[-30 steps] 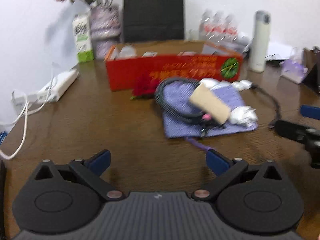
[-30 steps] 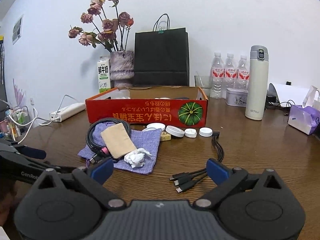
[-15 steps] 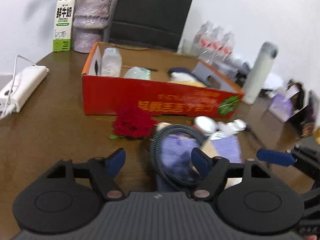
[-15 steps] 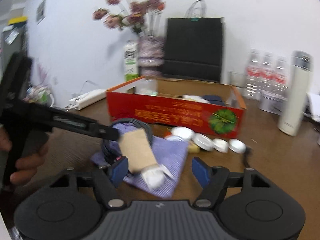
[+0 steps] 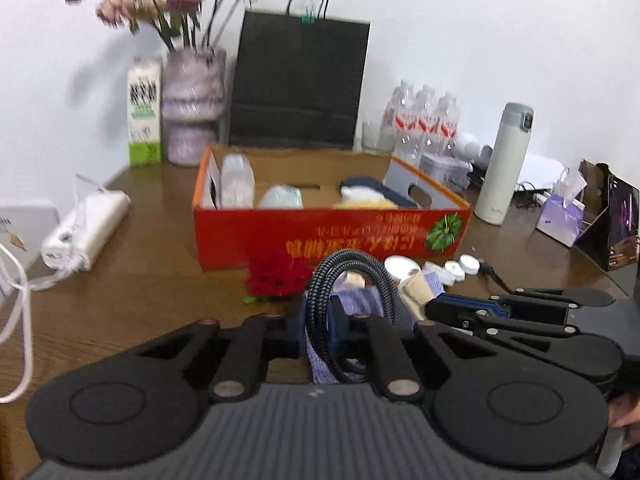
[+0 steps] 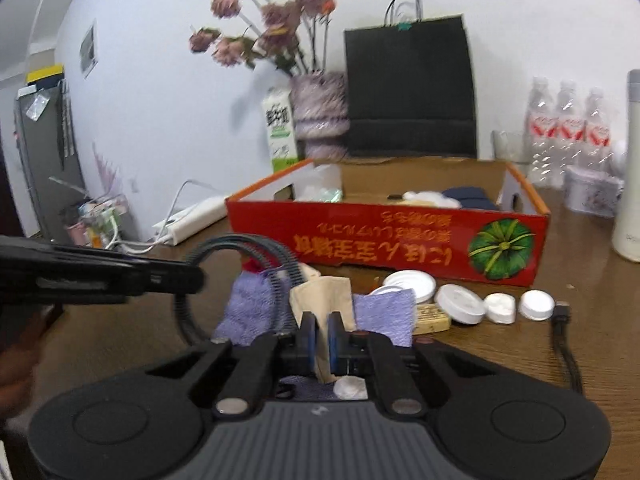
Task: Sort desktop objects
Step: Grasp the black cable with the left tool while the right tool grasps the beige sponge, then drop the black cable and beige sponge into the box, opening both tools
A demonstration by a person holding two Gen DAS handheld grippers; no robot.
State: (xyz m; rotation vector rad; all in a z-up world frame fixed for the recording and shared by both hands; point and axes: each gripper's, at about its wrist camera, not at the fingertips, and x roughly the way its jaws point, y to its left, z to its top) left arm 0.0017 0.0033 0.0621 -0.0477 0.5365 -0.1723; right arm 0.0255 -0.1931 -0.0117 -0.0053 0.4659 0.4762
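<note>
- Left wrist view: my left gripper [image 5: 319,334] has its blue pads pressed onto the braided black cable [image 5: 352,280], whose coil rises in a loop above the fingers.
- My right gripper [image 6: 319,340] pinches the beige pouch [image 6: 323,300]; the flat cloth stands up between the nearly closed pads.
- Both items sit over the purple cloth bag [image 6: 256,310] on the brown table [image 5: 132,292], in front of the red cardboard box [image 5: 332,236].
- Red box, open top: a clear plastic bottle [image 5: 237,187] stands in the left end; a pale green packet [image 5: 281,198] beside it; something white and yellowish [image 5: 362,199] toward the right, with a dark blue item [image 5: 372,186] behind. I cannot tell what these last two are.
- In front of the box, right side: white round lids [image 6: 460,304] in a row, a small tan block [image 6: 430,316] touching the purple bag's edge, and a black plug [image 6: 562,312] with its cord.
- A red artificial rose [image 5: 276,276] lies just left of the cable coil, near the box front.
- A crumpled white wad [image 6: 350,389] lies on the purple bag just below my right fingers.
- Behind the box: milk carton [image 5: 145,110], vase [image 5: 194,104] with dried flowers, black paper bag [image 5: 298,82], three water bottles [image 5: 424,126].
- White thermos [image 5: 505,164] stands right of the box; a power strip [image 5: 86,230] lies well to the left.
</note>
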